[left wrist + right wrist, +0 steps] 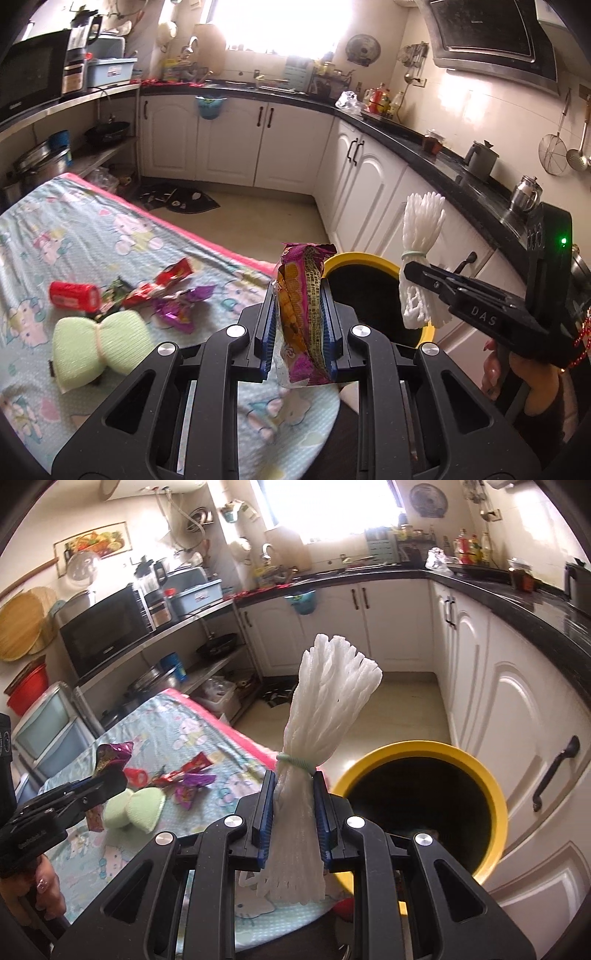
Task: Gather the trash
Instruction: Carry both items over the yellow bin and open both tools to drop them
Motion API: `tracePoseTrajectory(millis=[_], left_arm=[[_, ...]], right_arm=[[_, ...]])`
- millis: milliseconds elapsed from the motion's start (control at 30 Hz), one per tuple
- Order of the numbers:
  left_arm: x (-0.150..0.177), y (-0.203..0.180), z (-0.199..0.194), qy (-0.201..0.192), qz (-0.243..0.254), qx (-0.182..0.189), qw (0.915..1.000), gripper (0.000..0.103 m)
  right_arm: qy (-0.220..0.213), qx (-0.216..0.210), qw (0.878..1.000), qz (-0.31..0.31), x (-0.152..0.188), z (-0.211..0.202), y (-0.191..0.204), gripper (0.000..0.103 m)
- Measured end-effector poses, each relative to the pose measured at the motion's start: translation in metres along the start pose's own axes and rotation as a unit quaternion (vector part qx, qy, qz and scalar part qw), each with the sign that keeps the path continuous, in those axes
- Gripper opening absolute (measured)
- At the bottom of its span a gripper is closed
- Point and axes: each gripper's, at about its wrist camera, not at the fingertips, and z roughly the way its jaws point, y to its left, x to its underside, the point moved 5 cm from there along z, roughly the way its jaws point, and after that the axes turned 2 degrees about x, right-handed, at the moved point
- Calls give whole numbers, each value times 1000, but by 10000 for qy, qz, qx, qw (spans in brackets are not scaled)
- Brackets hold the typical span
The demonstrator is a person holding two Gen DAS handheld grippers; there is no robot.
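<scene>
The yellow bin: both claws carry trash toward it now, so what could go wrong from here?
1. The white foam net bundle stands tall out of the right claw; on release it may catch the yellow bin rim and fall outside.
2. The purple snack wrapper in the left claw hangs loose and may cling to the pads.
3. The claws are close together and may collide.

We hold both tongs tilted downward: our left tongs (300, 317) pinch a snack wrapper (301, 306), our right tongs (293, 805) clamp a foam bundle (314, 746).
</scene>
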Motion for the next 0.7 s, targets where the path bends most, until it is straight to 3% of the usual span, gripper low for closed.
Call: tracePoseTrajectory(millis=[700], left_arm=[[-17, -60, 87, 399, 281, 504, 9975, 15]], right_arm=[[93, 962, 9942, 482, 15, 16, -80, 20]])
